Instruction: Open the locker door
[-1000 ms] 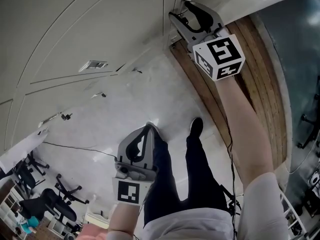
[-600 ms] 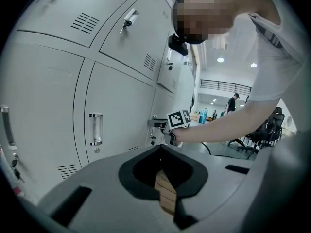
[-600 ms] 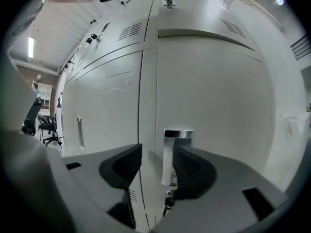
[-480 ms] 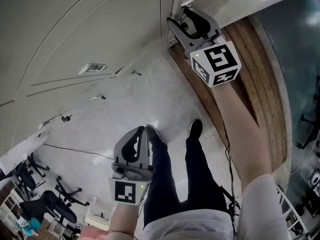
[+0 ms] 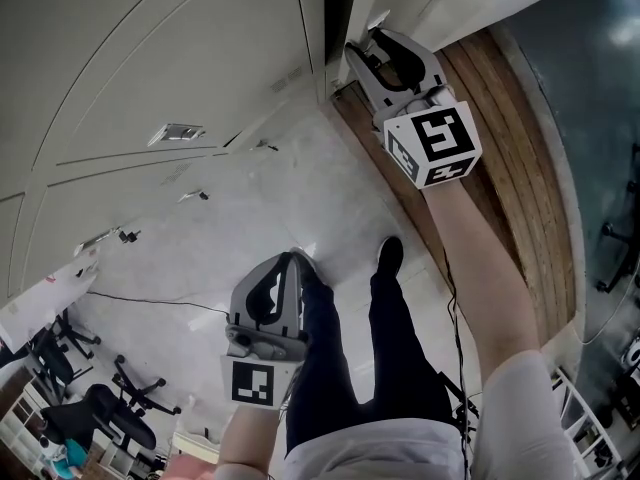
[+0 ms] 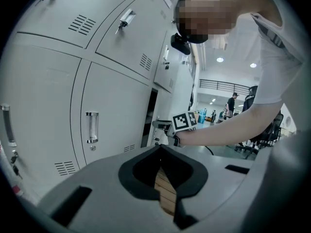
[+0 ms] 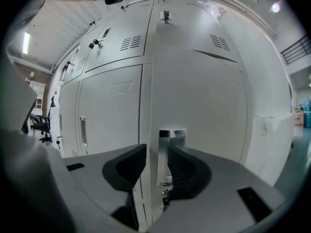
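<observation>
The right gripper (image 7: 156,155), its jaws having just been closing with the handle (image 7: 172,131) between them, hides the handle's lower half behind one jaw. Just beside the handle, the gap (image 5: 338,13) at the locker door (image 7: 204,91) is too dark to show anything inside. Far beyond the handle, standing people (image 6: 232,103) are too small to make out

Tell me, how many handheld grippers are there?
2. The left gripper hangs low beside the person's legs; the right gripper, jaws just closing around the handle, is at the locker door.
</observation>
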Demonstrator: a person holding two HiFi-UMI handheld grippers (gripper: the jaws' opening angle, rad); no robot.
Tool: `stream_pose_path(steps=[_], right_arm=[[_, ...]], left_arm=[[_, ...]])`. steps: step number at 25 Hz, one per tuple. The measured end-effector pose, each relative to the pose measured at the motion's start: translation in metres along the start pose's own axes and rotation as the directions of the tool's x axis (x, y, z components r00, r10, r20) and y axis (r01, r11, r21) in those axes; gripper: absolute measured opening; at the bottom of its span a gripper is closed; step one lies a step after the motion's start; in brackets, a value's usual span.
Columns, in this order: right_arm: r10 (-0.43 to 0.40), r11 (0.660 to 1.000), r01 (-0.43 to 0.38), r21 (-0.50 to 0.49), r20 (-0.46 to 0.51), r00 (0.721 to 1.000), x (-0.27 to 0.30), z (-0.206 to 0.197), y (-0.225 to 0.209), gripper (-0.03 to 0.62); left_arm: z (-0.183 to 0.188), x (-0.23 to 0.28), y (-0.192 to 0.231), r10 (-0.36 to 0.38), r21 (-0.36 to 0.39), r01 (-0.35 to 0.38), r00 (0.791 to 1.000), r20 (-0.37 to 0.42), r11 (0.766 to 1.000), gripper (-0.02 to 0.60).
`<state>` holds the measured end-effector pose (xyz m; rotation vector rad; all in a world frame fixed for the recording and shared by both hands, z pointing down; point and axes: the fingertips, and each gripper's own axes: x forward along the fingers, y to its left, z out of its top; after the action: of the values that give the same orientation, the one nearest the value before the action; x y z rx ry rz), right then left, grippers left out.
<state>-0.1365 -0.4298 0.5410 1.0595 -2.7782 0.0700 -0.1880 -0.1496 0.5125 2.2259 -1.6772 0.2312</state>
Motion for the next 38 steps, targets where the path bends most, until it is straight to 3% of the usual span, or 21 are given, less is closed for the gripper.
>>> stream_pose_path(steps=[2, 14, 30, 35, 38], right_arm=[[-0.018, 1.0, 0.018, -0.009, -0.009, 1.0, -0.006, -0.002, -0.004, 0.118], [-0.073, 0.997, 0.074, 0.035, -0.024, 0.997, -0.05, -0.012, -0.015, 0.12], [-0.198, 0.979, 0.2, 0.044, -0.045, 0.979, -0.142, -0.032, -0.064, 0.118], [-0.292, 0.954, 0.296, 0.053, -0.064, 0.954, -0.174, -0.039, -0.096, 0.101], [-0.405, 0.91, 0.411, 0.055, -0.092, 0.91, -0.196, -0.047, -0.123, 0.032]], left_arm=[[-0.001, -0.001, -0.004, 0.003, 0.017, -0.003, 1.0, -0.004, 1.0, 0.002], [0.0, -0.009, -0.018, 0.017, 0.021, -0.018, 1.0, 0.016, 1.0, 0.002], [-0.006, 0.006, -0.082, -0.101, 0.085, 0.102, 0.995, -0.015, 0.991, 0.003], [-0.007, 0.011, -0.106, -0.13, 0.083, 0.132, 0.991, -0.028, 0.988, 0.002], [-0.007, 0.013, -0.116, -0.144, 0.083, 0.147, 0.989, -0.032, 0.986, 0.003]])
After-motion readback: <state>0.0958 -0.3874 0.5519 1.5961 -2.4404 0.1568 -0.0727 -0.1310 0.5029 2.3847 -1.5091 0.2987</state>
